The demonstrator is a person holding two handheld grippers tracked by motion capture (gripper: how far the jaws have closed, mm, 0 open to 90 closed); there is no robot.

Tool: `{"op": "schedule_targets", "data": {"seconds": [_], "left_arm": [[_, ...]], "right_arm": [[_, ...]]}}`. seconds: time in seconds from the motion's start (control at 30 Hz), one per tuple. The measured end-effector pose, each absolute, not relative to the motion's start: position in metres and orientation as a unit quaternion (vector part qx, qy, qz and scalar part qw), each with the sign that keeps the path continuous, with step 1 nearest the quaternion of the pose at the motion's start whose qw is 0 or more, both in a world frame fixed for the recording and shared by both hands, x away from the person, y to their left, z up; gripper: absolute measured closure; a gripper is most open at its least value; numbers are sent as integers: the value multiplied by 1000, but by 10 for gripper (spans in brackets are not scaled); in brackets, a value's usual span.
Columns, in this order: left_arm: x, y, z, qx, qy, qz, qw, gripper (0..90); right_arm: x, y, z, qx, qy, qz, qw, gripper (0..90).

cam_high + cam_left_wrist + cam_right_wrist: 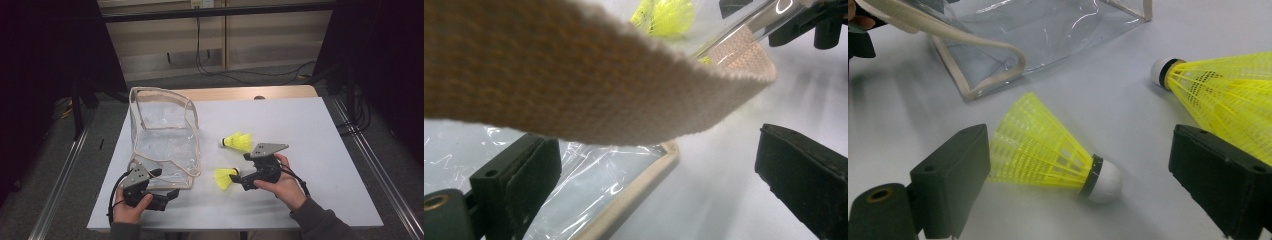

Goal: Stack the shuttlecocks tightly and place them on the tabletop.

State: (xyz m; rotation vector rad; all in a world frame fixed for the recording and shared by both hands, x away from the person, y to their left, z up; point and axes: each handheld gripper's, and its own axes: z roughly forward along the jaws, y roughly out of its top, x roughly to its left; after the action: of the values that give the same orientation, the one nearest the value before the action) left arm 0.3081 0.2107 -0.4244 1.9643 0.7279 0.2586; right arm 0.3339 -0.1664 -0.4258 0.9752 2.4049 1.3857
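Observation:
A clear plastic bag (pixel 162 135) with beige trim stands open on the white table (pixel 300 125). Two yellow shuttlecocks lie to its right, one nearer (pixel 223 178) and one farther (pixel 239 141). My left gripper (pixel 172 192) is open at the bag's front corner. In the left gripper view the beige trim (pixel 574 85) hangs just above the open gripper (pixel 659 175), untouched. My right gripper (pixel 244 171) is open around the nearer shuttlecock. In the right gripper view that shuttlecock (pixel 1043 150) lies between the gripper's (pixel 1078 170) jaws, cork toward the right jaw. The other shuttlecock (pixel 1228 85) lies beyond.
The bag (pixel 1048 30) lies beyond the shuttlecocks in the right gripper view. Metal rails run along both sides of the table, and cables lie on the floor behind it. Bare table stretches to the right of my right hand.

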Motion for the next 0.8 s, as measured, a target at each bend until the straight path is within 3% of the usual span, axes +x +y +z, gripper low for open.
{"op": "schedule_targets", "data": {"seconds": [0.8], "left_arm": [[309,211,-425,810,300,106,492,46]], "right_arm": [[332,-150,-425,322,817,469,91,85]]}}
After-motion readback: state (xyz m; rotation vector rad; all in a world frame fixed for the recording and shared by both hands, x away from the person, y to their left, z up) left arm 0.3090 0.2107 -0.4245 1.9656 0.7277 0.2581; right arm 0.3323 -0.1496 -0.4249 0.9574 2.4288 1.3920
